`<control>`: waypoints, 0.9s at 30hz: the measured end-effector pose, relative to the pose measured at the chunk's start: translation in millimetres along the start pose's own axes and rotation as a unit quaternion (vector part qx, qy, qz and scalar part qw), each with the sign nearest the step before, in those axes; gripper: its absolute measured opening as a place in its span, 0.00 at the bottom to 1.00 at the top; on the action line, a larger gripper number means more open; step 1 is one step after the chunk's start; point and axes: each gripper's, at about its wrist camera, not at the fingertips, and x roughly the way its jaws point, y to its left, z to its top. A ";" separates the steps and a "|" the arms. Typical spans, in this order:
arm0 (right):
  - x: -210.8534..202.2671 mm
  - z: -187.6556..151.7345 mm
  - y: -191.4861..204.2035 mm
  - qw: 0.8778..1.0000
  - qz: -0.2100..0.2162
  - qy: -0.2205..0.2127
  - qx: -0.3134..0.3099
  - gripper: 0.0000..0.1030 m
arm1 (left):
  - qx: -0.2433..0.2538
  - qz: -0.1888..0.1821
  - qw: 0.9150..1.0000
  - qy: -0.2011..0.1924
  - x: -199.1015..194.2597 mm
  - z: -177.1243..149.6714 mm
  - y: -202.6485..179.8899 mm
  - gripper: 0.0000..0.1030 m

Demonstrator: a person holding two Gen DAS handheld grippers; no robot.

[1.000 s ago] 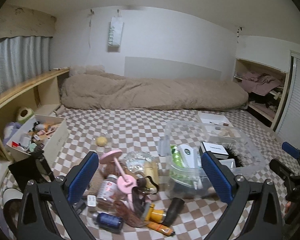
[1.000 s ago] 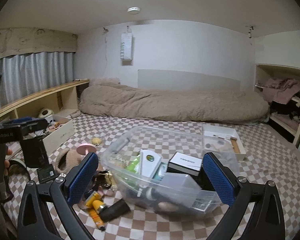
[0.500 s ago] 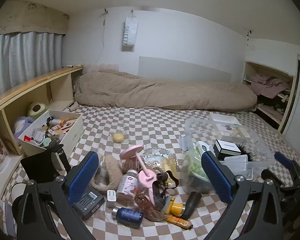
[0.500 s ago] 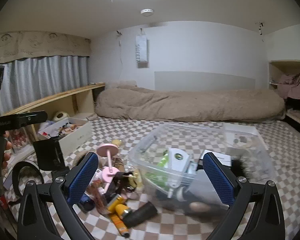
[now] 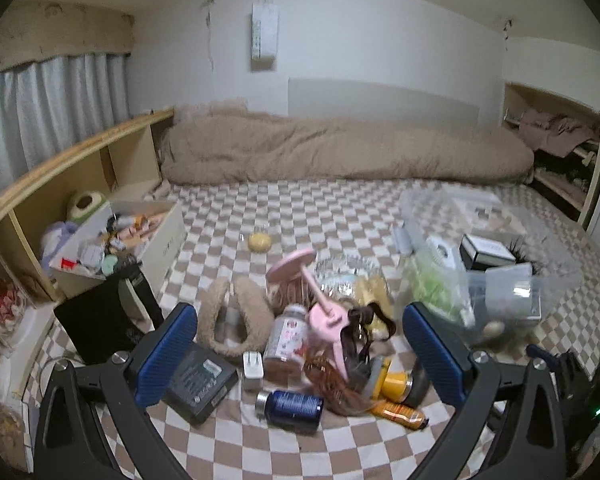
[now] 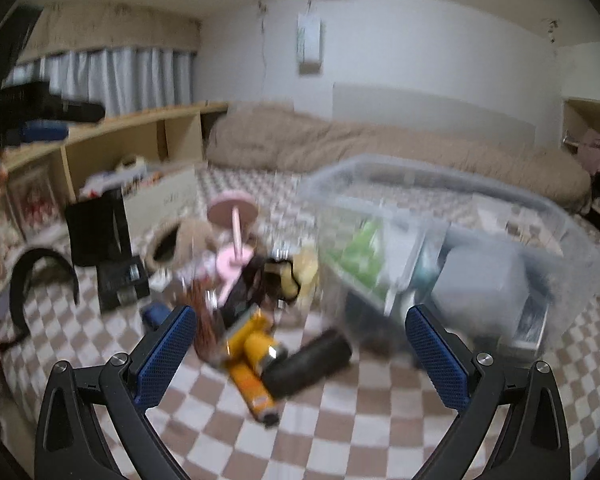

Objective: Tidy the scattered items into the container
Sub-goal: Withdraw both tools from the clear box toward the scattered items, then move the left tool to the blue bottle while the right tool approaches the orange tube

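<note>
A pile of small items lies on the checkered sheet: a pink stand mirror (image 5: 320, 304), a pill bottle (image 5: 286, 336), a dark blue bottle (image 5: 290, 404), a yellow tube (image 5: 398, 408), a black box (image 5: 202, 380) and a fuzzy beige slipper (image 5: 228, 320). The clear plastic container (image 5: 496, 256) to the right holds several things. My left gripper (image 5: 300, 356) hovers open above the pile, empty. My right gripper (image 6: 300, 354) is open too, over a yellow bottle (image 6: 256, 340) and a black cylinder (image 6: 306, 362); the container (image 6: 452, 248) is blurred in this view.
A rolled beige duvet (image 5: 340, 148) lies along the far wall. A white box of trinkets (image 5: 120, 240) and a wooden shelf (image 5: 72, 168) stand at the left, with a black bag (image 5: 96, 320) beside them. An open closet (image 5: 556, 140) is at the right.
Both grippers have swung left and down toward the pile; the container has slid to the right of both views. Their jaws stay open.
</note>
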 end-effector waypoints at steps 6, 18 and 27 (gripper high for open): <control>34.5 -31.7 8.3 0.997 0.000 0.078 -0.003 1.00 | -0.005 0.010 0.999 0.044 24.7 -12.1 6.2 1.00; 89.4 -74.5 23.5 0.982 0.032 0.183 0.000 1.00 | 0.043 0.035 0.987 0.152 80.0 -50.3 1.7 1.00; 110.6 -103.5 27.3 0.971 0.036 0.234 0.024 1.00 | 0.080 0.039 0.974 0.210 114.7 -82.5 1.3 1.00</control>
